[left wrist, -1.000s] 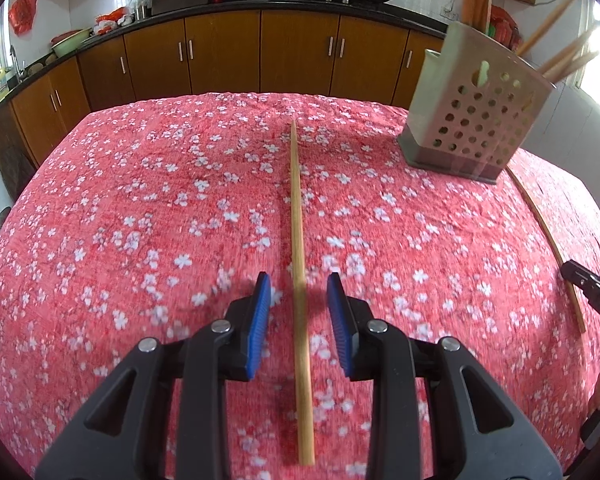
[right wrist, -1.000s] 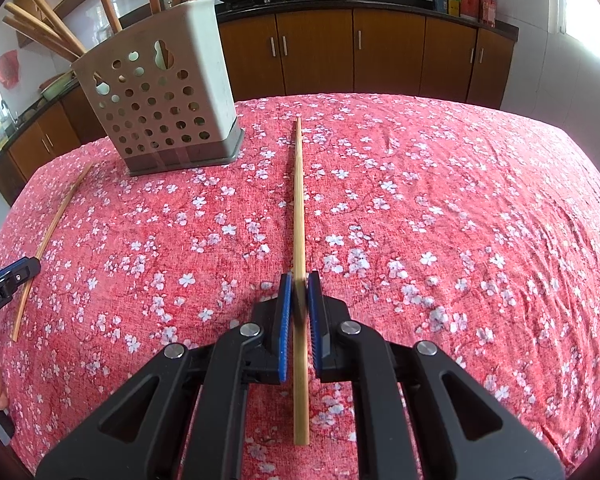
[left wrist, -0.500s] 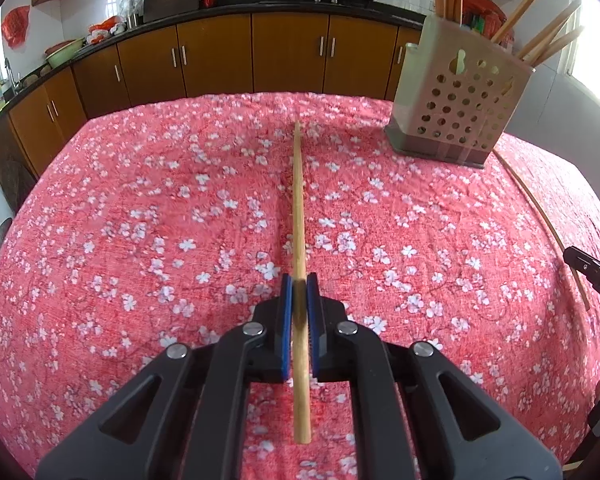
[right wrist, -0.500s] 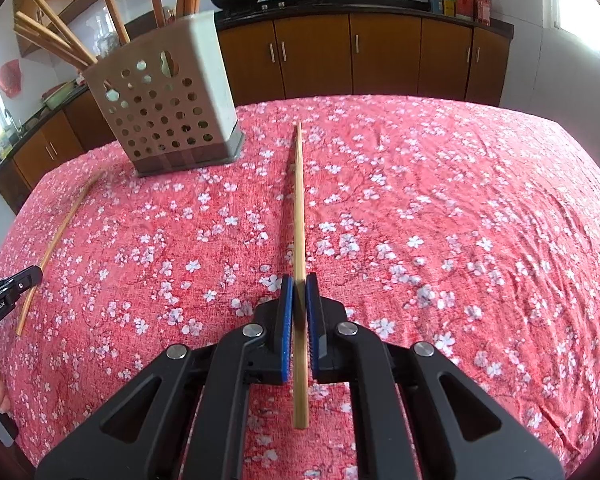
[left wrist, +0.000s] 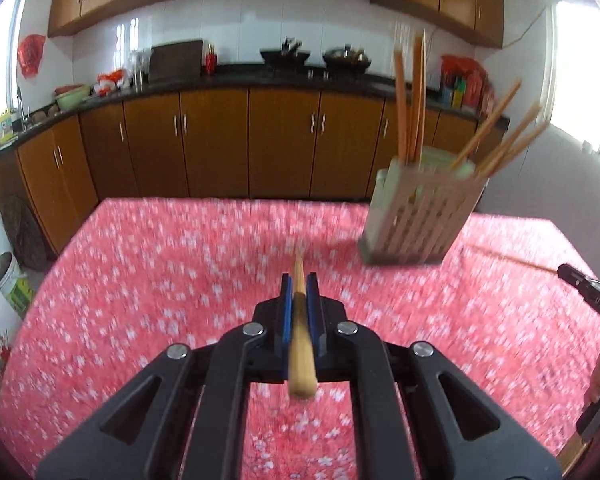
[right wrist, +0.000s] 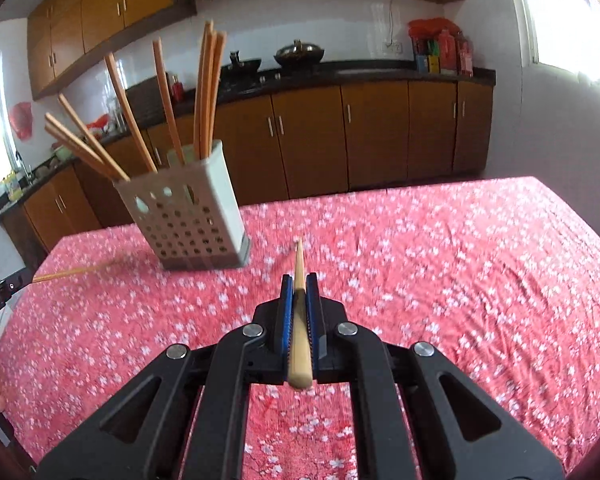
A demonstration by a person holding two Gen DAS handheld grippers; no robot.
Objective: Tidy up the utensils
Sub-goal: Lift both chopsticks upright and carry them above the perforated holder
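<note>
My left gripper (left wrist: 299, 284) is shut on a wooden chopstick (left wrist: 300, 344), lifted above the red flowered tablecloth and pointing forward. My right gripper (right wrist: 299, 284) is shut on another chopstick (right wrist: 299, 336), also raised. The perforated beige utensil holder (left wrist: 418, 216) stands on the table at right in the left wrist view and at left in the right wrist view (right wrist: 188, 224), with several chopsticks standing in it. In each view the other gripper holds its chopstick out near the holder: at right (left wrist: 512, 260) in the left view, at left (right wrist: 72, 272) in the right view.
The red tablecloth (right wrist: 440, 280) covers the whole table. Brown kitchen cabinets (left wrist: 220, 144) and a dark counter with woks run behind the table. The right gripper's body (left wrist: 588, 292) shows at the left view's right edge.
The left gripper closed on its chopstick. Both grippers then lifted their chopsticks off the cloth and tipped upward, so the views now look across the table toward the cabinets.
</note>
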